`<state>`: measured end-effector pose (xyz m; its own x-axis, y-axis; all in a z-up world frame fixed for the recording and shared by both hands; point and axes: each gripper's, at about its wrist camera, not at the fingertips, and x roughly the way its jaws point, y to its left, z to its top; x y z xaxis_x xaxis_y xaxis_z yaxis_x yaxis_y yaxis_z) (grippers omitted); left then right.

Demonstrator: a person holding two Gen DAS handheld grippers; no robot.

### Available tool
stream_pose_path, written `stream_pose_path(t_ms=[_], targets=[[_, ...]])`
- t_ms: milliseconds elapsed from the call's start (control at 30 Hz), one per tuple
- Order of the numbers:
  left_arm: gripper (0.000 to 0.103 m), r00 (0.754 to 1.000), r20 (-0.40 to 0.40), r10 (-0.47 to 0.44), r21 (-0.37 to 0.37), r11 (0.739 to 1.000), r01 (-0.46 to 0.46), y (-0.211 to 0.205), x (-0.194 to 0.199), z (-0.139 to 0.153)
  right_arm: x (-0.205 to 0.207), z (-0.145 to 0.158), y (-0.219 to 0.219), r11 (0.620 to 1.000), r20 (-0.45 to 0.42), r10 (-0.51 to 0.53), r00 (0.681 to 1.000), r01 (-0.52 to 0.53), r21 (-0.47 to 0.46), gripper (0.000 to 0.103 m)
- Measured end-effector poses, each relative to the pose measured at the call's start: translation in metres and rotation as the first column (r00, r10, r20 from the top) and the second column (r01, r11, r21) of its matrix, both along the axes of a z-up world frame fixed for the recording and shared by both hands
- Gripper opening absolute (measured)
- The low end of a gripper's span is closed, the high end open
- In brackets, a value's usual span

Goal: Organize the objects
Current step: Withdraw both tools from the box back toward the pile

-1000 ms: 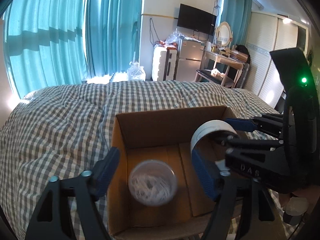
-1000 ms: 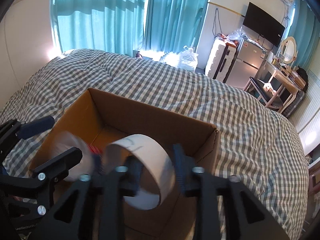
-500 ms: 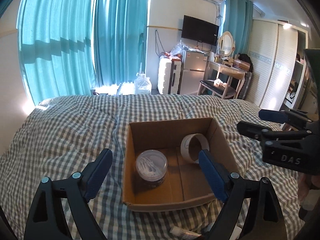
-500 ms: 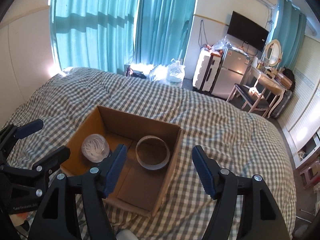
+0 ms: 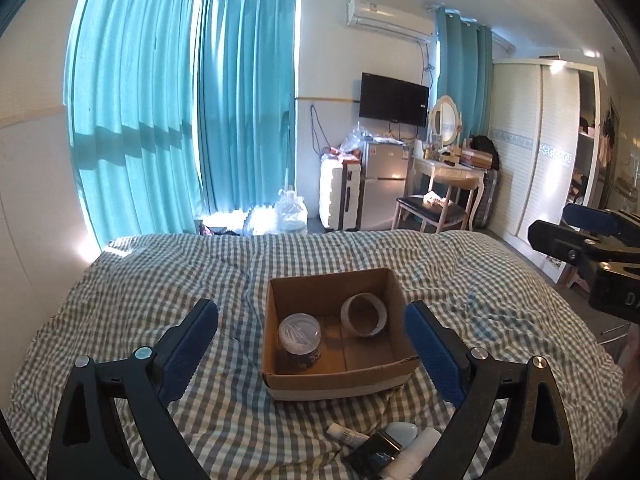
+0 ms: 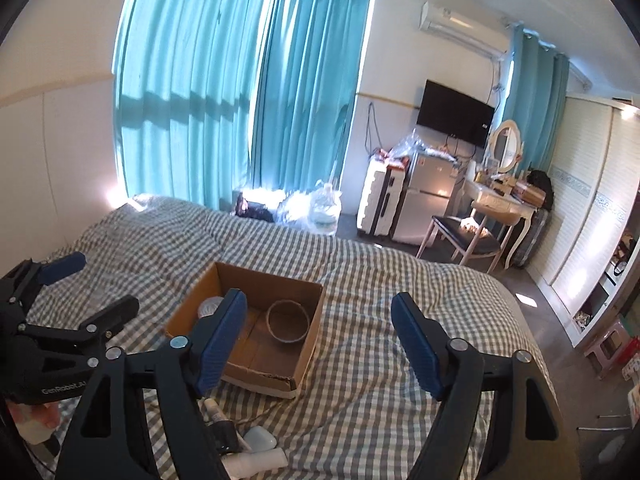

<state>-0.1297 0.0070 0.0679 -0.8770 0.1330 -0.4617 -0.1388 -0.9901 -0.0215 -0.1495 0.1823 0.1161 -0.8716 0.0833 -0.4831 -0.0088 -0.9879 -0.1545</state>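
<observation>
An open cardboard box point(image 5: 394, 374) point(image 6: 306, 350) sits on the checked bed. Inside it stand a clear-lidded round jar point(image 5: 300, 340) point(image 6: 209, 307) at the left and a white tape roll point(image 5: 364, 315) point(image 6: 287, 322) at the right. My left gripper point(image 5: 312, 340) is open and empty, held back and above the box. My right gripper point(image 6: 320, 340) is open and empty, also above and behind the box; it shows at the right edge of the left wrist view point(image 5: 588, 236). Small items lie on the bed in front of the box: a white tube point(image 5: 347, 435) point(image 6: 214, 402), a black item point(image 5: 374, 454) point(image 6: 226, 436), a pale blue piece point(image 5: 401, 432) point(image 6: 260, 438) and a white cylinder point(image 5: 412, 450) point(image 6: 256, 462).
The checked duvet point(image 5: 160, 280) point(image 6: 400, 280) covers the bed all around the box. Beyond the bed's far edge are teal curtains point(image 5: 160, 120), plastic bags point(image 5: 286, 212), a white suitcase point(image 5: 340, 196), a small fridge point(image 5: 382, 184), a dressing table with chair point(image 5: 440, 192) and a wardrobe point(image 5: 536, 148).
Both grippers opened and pulled back and up from the box. The jar and the tape roll were let go and now rest inside the box. The small items in front came into view.
</observation>
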Motion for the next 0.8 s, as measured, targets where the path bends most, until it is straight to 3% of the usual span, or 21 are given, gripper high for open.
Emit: stream_pose_path(t_ms=[200, 500, 633, 800], targets=[[0.102, 0.999, -0.030, 0.020, 0.006, 1.000, -0.020, -0.002, 0.040, 0.016, 0.057, 0.023, -0.007, 1.000, -0.080, 0.004, 0.997, -0.003, 0.009, 0.092], [0.103, 0.997, -0.047, 0.064, -0.004, 0.998, -0.064, -0.005, 0.073, 0.027, 0.118, 0.041, -0.012, 0.999, -0.158, 0.033, 0.987, -0.031, 0.014, 0.098], [0.103, 0.997, -0.040, 0.068, -0.023, 0.997, -0.069, -0.002, 0.083, 0.017, 0.137, 0.035, -0.012, 0.999, -0.164, 0.048, 0.985, -0.045, 0.023, 0.098], [0.103, 0.998, -0.010, 0.067, -0.059, 0.996, -0.068, 0.004, 0.085, -0.014, 0.141, 0.004, -0.008, 0.999, -0.130, 0.046, 0.990, -0.047, -0.004, 0.098]])
